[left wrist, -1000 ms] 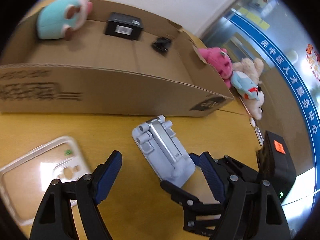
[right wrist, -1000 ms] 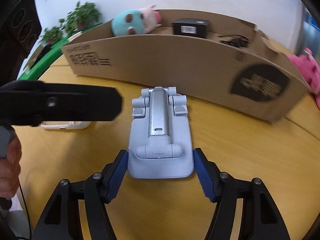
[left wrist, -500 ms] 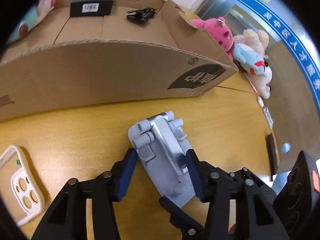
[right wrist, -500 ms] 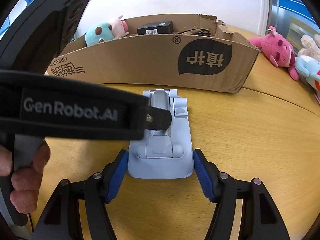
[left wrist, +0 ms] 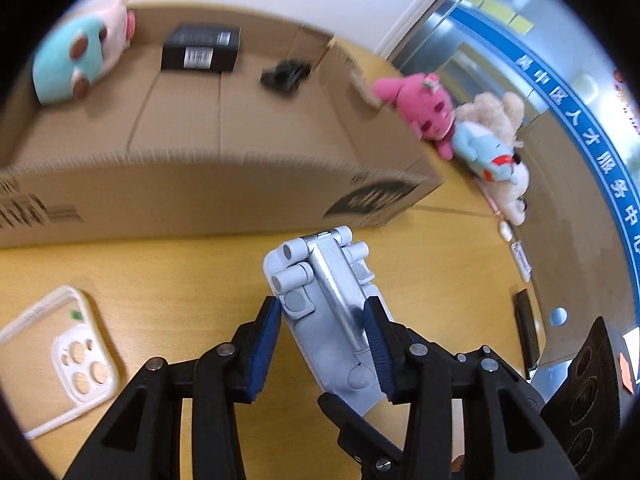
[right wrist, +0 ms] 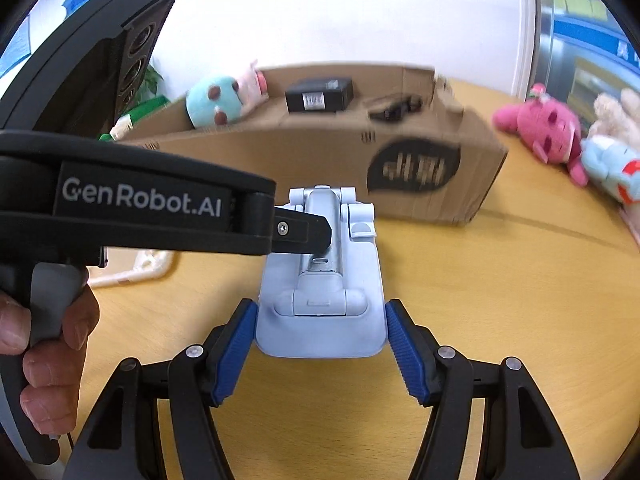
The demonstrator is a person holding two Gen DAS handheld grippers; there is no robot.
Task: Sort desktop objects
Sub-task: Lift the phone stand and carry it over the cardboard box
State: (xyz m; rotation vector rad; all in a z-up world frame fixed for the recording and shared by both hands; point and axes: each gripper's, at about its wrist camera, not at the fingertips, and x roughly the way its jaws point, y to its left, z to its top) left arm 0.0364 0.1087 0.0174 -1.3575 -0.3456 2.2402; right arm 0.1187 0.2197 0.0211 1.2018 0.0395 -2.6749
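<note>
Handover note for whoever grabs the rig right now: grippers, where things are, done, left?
Left gripper: jaws have just been closing, now shut across the middle of the grey phone stand.
Right gripper: shut on the stand's near end.
Cardboard box behind the stand already holds a teal plush, a black box and a small black item.
Left out on the table: phone case, pink plush, the plush pile beside it.
Next, probably: put the stand into the box.

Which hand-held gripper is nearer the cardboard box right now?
Left. The left hand-held gripper, whose jaws have just been closing, clamps the phone stand midway, toward the cardboard box. The right hand-held gripper holds the stand's end farthest from the box.
</note>
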